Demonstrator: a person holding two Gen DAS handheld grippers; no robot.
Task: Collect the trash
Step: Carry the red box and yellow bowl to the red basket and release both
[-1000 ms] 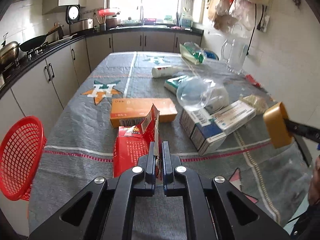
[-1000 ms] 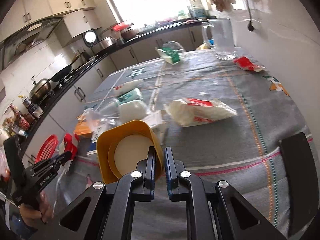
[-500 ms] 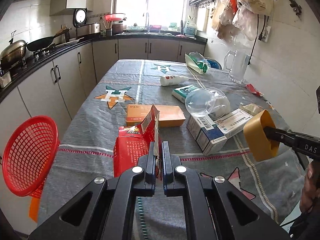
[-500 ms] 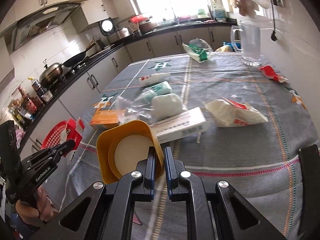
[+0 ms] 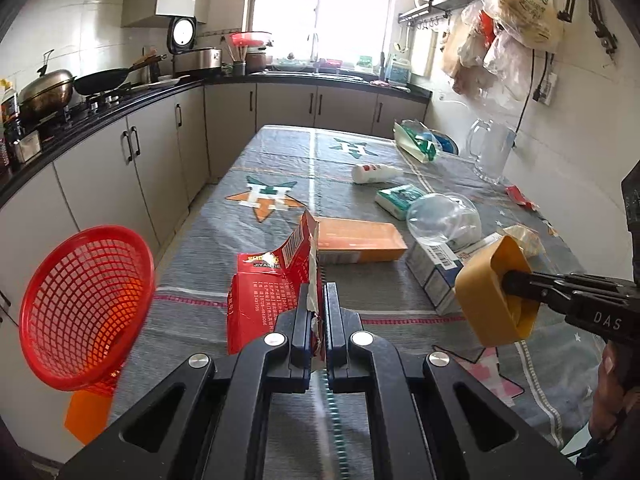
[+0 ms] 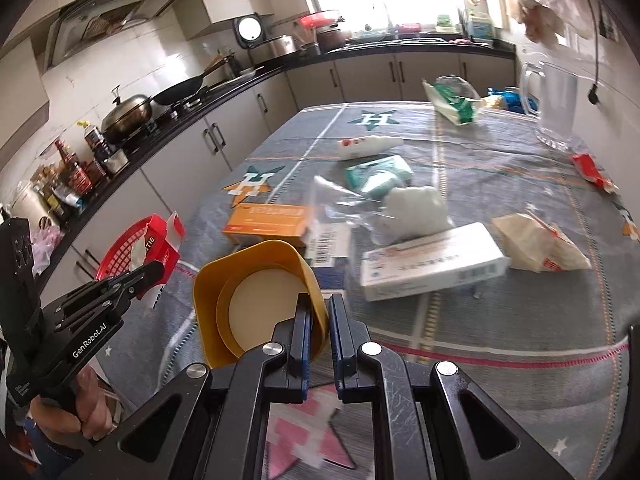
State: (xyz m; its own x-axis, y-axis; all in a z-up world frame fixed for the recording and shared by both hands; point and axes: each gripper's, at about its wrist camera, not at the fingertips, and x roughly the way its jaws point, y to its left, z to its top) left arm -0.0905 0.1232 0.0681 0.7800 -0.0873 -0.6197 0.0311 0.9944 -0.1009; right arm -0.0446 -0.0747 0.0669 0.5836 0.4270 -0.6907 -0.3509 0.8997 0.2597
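Observation:
My left gripper (image 5: 316, 300) is shut on a torn red carton (image 5: 272, 292), held above the table's near left part. It also shows in the right wrist view (image 6: 164, 240). My right gripper (image 6: 319, 312) is shut on the rim of a yellow cup (image 6: 256, 300), which also shows in the left wrist view (image 5: 492, 292). A red mesh basket (image 5: 84, 304) stands tilted off the table's left edge, left of the red carton. More trash lies on the table: an orange box (image 5: 356, 240), a white and blue box (image 6: 432, 268), a clear plastic bag (image 5: 444, 220).
The table (image 5: 200, 248) has a grey cloth with star prints. A glass jug (image 5: 490, 152) stands at the far right. A white tube (image 5: 374, 172), a green packet (image 5: 398, 198) and a green-white bag (image 5: 414, 144) lie further back. Kitchen cabinets (image 5: 100, 184) run along the left.
Both grippers have pulled back toward the table's near edge with their loads. The red basket now looks larger and closer to the red carton.

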